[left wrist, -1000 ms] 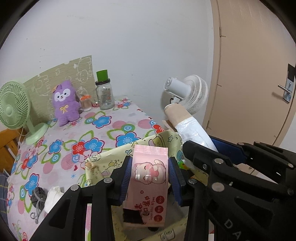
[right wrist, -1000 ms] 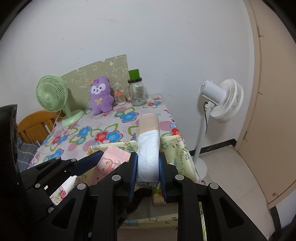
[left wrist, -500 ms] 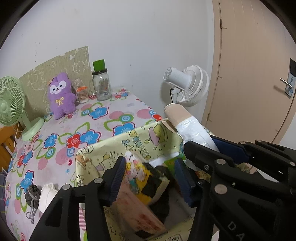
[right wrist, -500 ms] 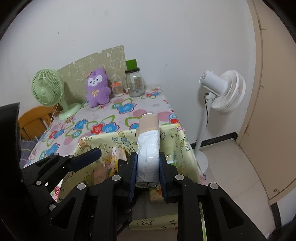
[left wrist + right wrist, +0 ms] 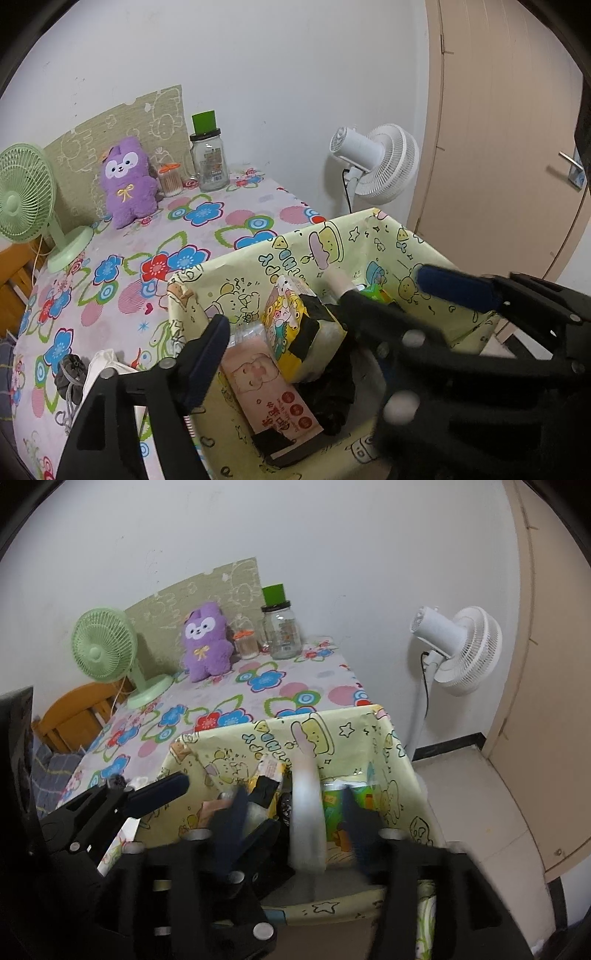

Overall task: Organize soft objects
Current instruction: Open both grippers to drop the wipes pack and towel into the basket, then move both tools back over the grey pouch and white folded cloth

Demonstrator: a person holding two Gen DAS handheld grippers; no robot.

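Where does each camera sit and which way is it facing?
Left wrist: on the left gripper, looking down into the bin at the pink pack; its opening fingers and the right gripper show.
Right wrist: on the right gripper, over the bin, the white roll between its opening fingers; the left gripper shows.
Both share: bin, purple plush, white fan.

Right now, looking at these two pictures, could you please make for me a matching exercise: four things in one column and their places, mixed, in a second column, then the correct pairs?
Things:
1. purple plush toy
2. pink wet-wipes pack
3. white standing fan
4. green desk fan

Places:
A. inside the yellow cartoon-print box
B. on the floor beside the door
C. at the table's left edge
D. at the table's back, next to the glass jar

Pairs: 1-D, 2-A, 3-B, 4-C
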